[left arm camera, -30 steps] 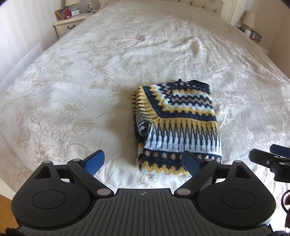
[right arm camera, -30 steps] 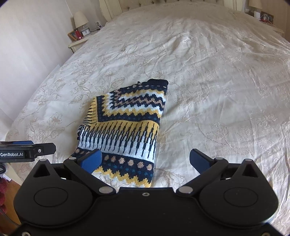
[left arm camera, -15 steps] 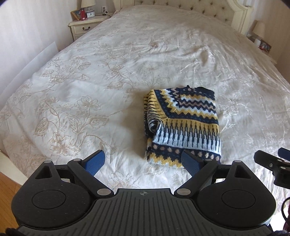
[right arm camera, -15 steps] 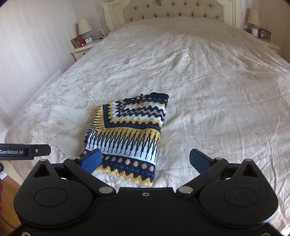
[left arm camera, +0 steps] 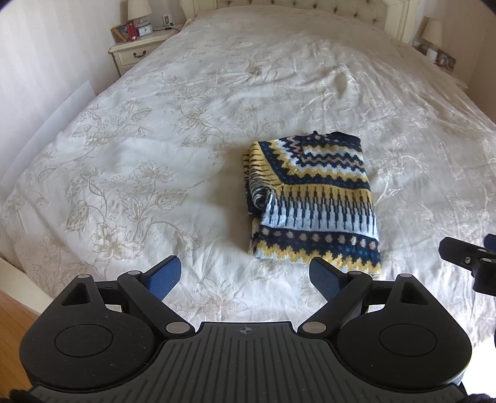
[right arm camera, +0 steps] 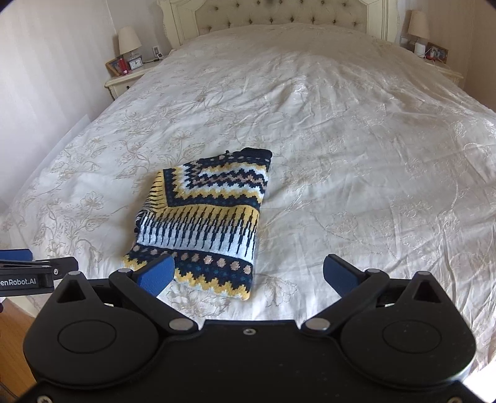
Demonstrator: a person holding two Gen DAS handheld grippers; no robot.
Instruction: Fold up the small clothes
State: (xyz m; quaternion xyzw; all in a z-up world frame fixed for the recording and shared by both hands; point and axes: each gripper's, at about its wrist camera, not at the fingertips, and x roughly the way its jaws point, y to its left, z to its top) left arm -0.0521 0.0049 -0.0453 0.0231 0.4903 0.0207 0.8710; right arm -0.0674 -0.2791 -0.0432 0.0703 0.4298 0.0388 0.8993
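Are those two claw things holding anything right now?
Nothing. Left gripper and right gripper are both open and empty; the folded sweater lies free on the bed.

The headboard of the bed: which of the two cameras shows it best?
The right wrist view. There the tufted headboard stretches between both bedposts above the bed, buttons visible. The left wrist view catches only a thin strip of the headboard at the top edge.

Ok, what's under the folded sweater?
The sweater lies flat on the bedspread, which shows all around it. Whatever is beneath it or between its layers is covered.
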